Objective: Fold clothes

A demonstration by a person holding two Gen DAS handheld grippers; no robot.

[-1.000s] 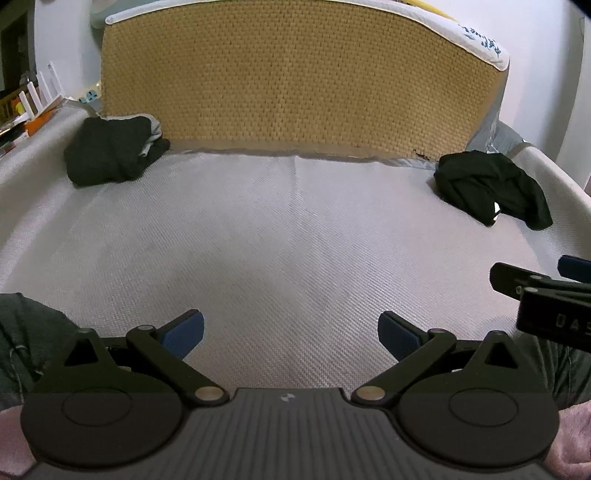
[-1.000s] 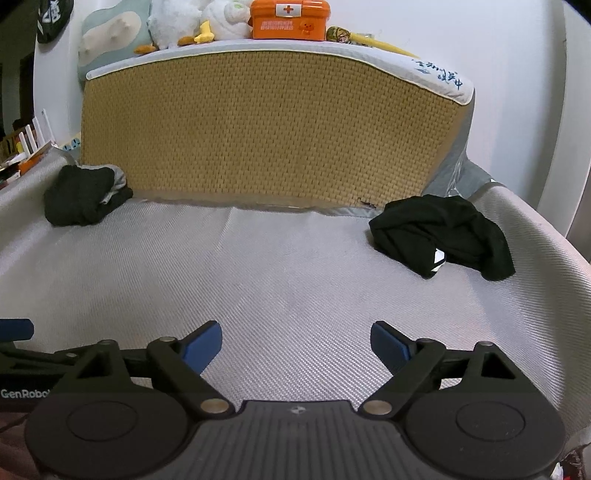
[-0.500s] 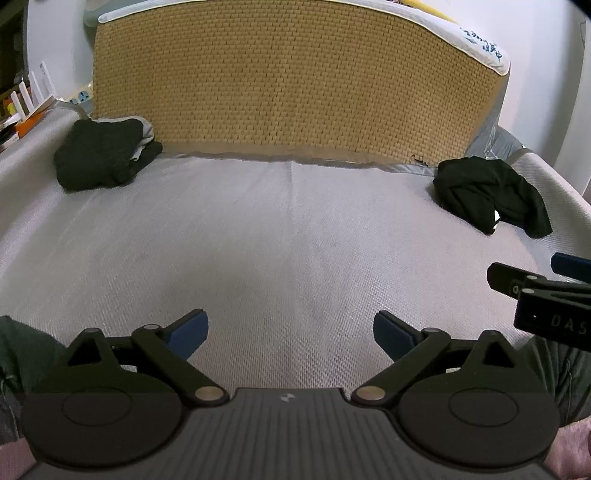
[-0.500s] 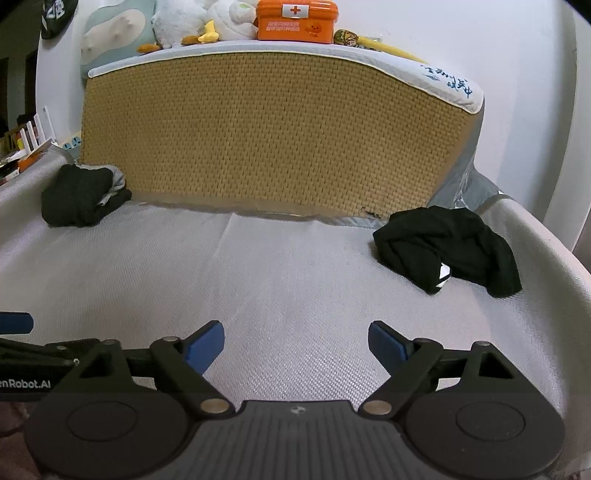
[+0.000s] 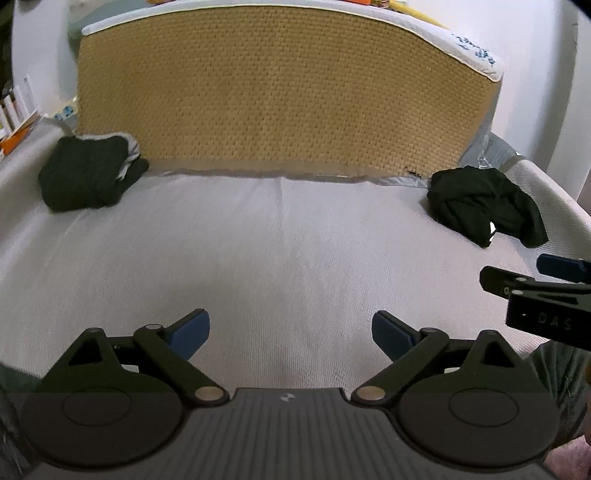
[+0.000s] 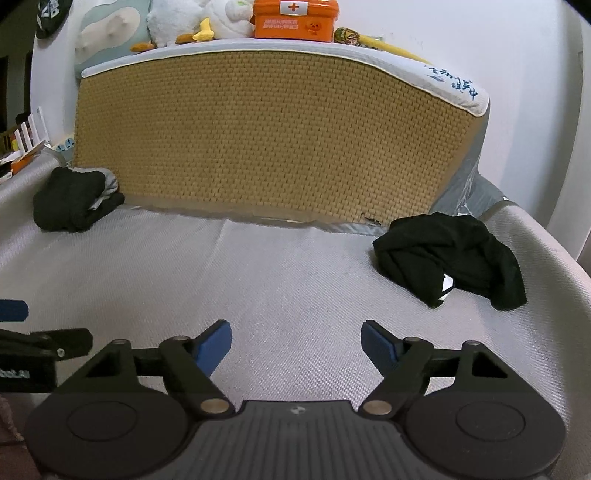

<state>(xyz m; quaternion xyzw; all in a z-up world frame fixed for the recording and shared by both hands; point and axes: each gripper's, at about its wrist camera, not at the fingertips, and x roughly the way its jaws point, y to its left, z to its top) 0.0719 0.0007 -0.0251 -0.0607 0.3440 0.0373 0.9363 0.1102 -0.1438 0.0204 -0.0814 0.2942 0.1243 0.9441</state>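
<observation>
Both tools hover over a grey woven mattress [image 5: 280, 236], side by side, angled down toward it. Left tool [image 5: 291, 330]: blue pads well apart, nothing btwn them, only bare mattress under the gap. Right tool [image 6: 296, 341]: pads also apart w/ nothing in the gap, but its jaws have just been closing in a bit; no cloth btwn them. In the left wrist view the right tool's tip shows at the right edge; in the right wrist view the left tool's tip shows at the left edge, so the two sit near each other, not touching.

Clothes: a crumpled black garment [image 6: 450, 258] lies at the far right of the mattress, near the right end of the woven headboard [image 6: 266, 136], well apart from both tools; a small white tag or print shows at its lower edge. Same garment in left view at far right, beyond the right tool's tip. A second dark bundle [image 5: 88, 171] w/ a bit of grey-white cloth tucked in it sits at the far left corner, against the headboard's left end, also well apart from the tools.

On top of the headboard: orange first-aid box [image 6: 295, 18], white plush toy [image 6: 195, 18] beside it, a yellow stick-like item to the right. White wall behind
</observation>
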